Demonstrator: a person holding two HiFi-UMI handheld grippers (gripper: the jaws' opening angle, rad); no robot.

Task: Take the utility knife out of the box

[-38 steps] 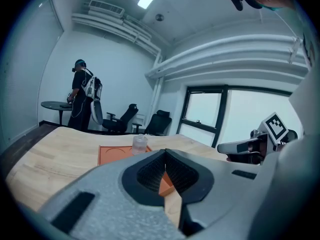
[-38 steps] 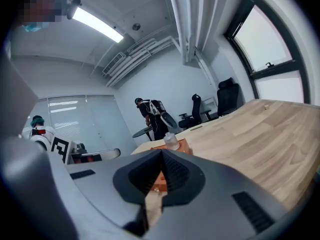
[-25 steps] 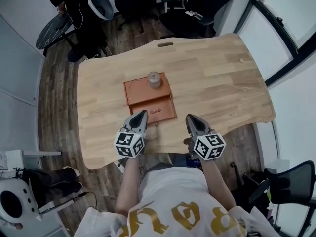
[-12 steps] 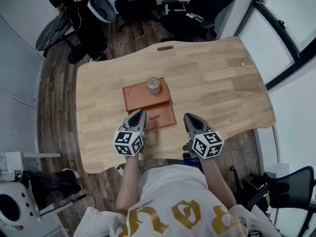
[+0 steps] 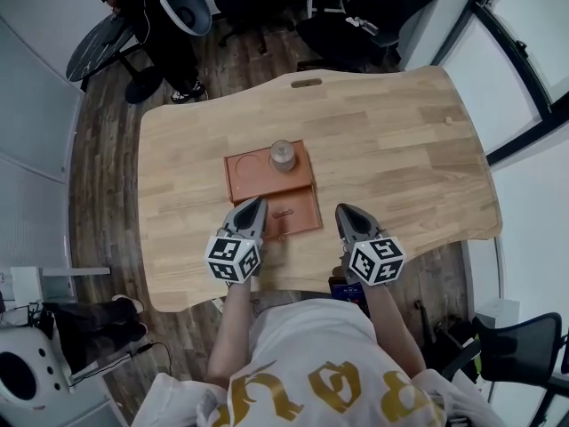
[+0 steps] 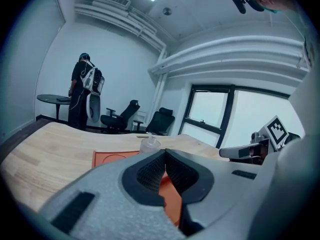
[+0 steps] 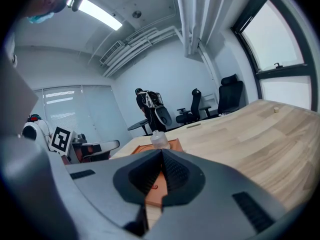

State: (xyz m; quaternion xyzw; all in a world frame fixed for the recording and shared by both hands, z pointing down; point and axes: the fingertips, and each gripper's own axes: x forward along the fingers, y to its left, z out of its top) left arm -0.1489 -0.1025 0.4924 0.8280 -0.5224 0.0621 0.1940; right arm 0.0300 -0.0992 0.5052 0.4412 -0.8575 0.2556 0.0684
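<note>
1. The wooden counter (image 5: pixel 400 149) is carrying 1 orange box (image 5: pixel 244 172), which is sitting near its middle. The box is showing 2 sections: a far section with a round recess and a near section.
2. A small clear bottle (image 5: pixel 282 156) is standing upright on the far section, at its right side.
3. The utility knife (image 5: pixel 283 213) is showing only as a small slim item lying in the near section; it is too small for detail to be made out. Nothing is touching it.
4. The left gripper (image 5: pixel 256 205) is hovering with its tip over the box's near left corner. Its fingers (image 6: pixel 150 171) are clenched together, with nothing between them.
5. The right gripper (image 5: pixel 345 212) is hovering just beside the box's right edge, over bare counter. Its fingers (image 7: pixel 172 171) are likewise clenched on nothing.
6. A person (image 6: pixel 82 91) is standing with back turned beyond the counter's far end, near 2 office chairs (image 6: pixel 117 119).
</note>
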